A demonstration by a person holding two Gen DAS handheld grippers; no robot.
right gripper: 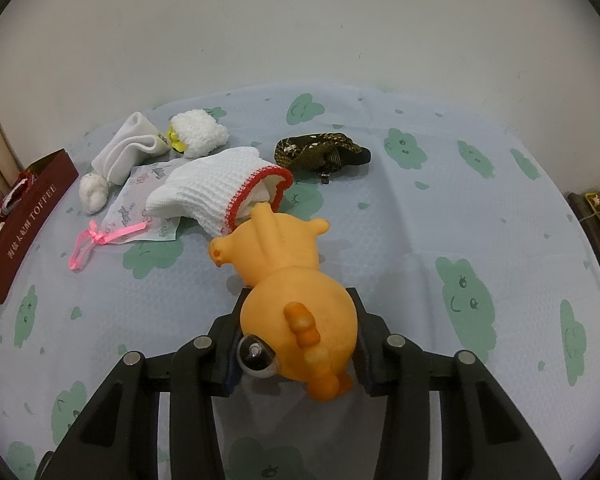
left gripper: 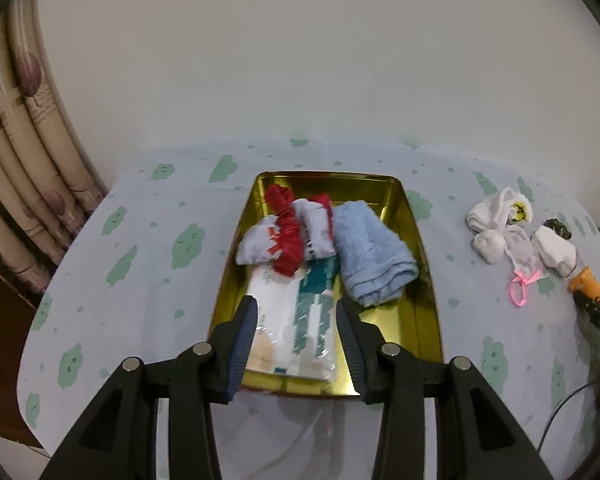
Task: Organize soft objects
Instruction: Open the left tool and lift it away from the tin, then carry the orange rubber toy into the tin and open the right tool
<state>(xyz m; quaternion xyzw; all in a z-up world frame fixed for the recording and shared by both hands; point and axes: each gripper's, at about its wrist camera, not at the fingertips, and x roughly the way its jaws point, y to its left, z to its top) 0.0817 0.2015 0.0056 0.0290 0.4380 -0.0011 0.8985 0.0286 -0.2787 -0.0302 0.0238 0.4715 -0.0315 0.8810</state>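
1. While the right tool (right gripper: 296,344) clamps the orange rubber toy (right gripper: 288,280) by its rounded body, keep the squeeze light; the toy deforms.
2. Lift clear of the white knit pouch (right gripper: 216,192) touching the toy's far end.
3. Carry toward the gold tray (left gripper: 424,280), which holds a blue towel (left gripper: 370,256).
4. Left tool (left gripper: 296,340): half open, empty, above the tray; keep clear.

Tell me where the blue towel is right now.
In the left wrist view, the blue towel lies folded in the right half of the gold tray, beside the red-and-white cloth bundle to its left.
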